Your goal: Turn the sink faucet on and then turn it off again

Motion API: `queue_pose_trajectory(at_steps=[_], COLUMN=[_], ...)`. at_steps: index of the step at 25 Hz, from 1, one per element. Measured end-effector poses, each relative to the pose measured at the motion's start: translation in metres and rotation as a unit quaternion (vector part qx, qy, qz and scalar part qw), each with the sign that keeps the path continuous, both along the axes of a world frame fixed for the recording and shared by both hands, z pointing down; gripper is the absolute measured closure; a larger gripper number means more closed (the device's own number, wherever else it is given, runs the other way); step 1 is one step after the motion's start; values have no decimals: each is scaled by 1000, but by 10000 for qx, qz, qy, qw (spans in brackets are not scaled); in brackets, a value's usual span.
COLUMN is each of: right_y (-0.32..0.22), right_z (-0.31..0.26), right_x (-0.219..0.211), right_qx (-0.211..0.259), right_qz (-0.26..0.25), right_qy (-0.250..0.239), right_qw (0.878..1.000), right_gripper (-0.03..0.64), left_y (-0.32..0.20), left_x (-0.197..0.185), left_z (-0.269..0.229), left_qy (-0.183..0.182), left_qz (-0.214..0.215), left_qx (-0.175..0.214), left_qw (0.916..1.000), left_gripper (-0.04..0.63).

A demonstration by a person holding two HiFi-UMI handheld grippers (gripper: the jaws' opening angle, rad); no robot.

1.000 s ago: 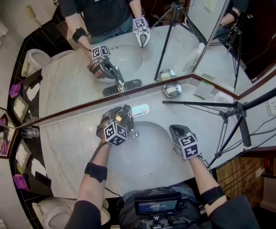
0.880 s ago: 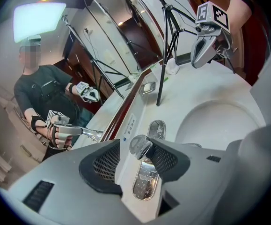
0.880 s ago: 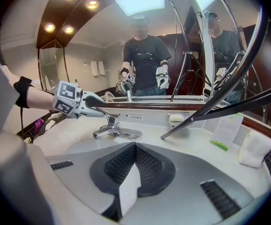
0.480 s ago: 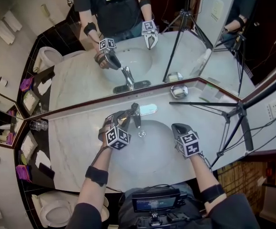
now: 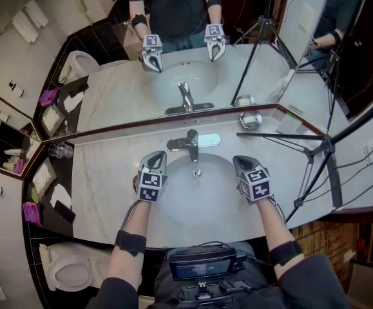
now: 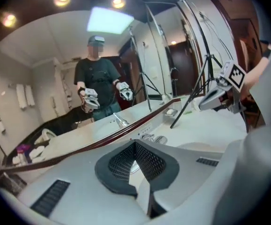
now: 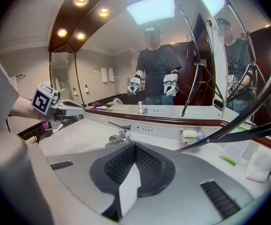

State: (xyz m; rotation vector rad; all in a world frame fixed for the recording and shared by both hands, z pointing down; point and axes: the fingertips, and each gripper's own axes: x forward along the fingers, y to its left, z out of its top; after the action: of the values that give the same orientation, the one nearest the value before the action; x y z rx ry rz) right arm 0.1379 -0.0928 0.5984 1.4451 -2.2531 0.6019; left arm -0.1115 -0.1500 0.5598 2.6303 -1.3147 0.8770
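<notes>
The chrome faucet (image 5: 190,144) stands at the back of the oval sink (image 5: 205,201), its lever pointing left. It also shows in the right gripper view as the faucet (image 7: 119,134), and partly past the jaws in the left gripper view as the faucet (image 6: 150,138). My left gripper (image 5: 154,158) hovers over the sink's left rim, clear of the faucet, shut on nothing. At the sink's right rim hangs my right gripper (image 5: 240,162), also shut and empty. I cannot make out a water stream.
A wall mirror (image 5: 192,69) rises behind the counter. A soap dish (image 5: 250,119) sits at the back right, with a black tripod leg (image 5: 283,137) lying across the counter there. A glass (image 5: 60,150) stands at the far left, and a toilet (image 5: 70,275) is below left.
My left gripper has come off the faucet lever, drawn back toward the sink's front left and shut its jaws. The right gripper has barely shifted.
</notes>
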Motion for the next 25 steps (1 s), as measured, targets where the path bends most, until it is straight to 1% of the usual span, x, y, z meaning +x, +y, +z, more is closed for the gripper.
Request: queue_pose_trajectory(at_steps=[2, 3, 6, 8, 12, 15, 17, 21, 25], right_y=[1, 2, 4, 6, 8, 10, 11, 13, 11], right_z=[-2, -2, -3, -4, -5, -5, -5, -5, -7], right_x=[-1, -2, -8, -12, -18, -22, -24, -29, -35], right_qx=[19, 25, 42, 43, 37, 52, 45, 14, 51], right_qz=[-19, -29, -96, -150, -202, -259, -281, -303, -367], right_qy=[16, 25, 40, 55, 59, 55, 63, 98, 148], right_qw=[10000, 10000, 9999, 9999, 9998, 9996, 9996, 9995, 9992], right_gripper=[599, 599, 599, 600, 600, 599, 600, 598, 598], left_y=[8, 12, 23, 34, 50, 53, 54, 54, 48], left_x=[-9, -14, -34, -43, -55, -62, -66, -69, -66], left_z=[-8, -9, -6, -4, -4, -3, -1, -3, -4], left_qy=[389, 520, 801, 1062, 1406, 1482, 1458, 1330, 1112], left_qz=[-266, -376, -677, -858, -1060, -1206, -1225, -1154, -1048], left_qx=[-105, -128, -135, -251, -395, -402, -397, -304, -177], left_qw=[9988, 9979, 9944, 9903, 9836, 9808, 9809, 9839, 9881], left_gripper=[592, 592, 592, 592, 594, 595, 594, 594, 592])
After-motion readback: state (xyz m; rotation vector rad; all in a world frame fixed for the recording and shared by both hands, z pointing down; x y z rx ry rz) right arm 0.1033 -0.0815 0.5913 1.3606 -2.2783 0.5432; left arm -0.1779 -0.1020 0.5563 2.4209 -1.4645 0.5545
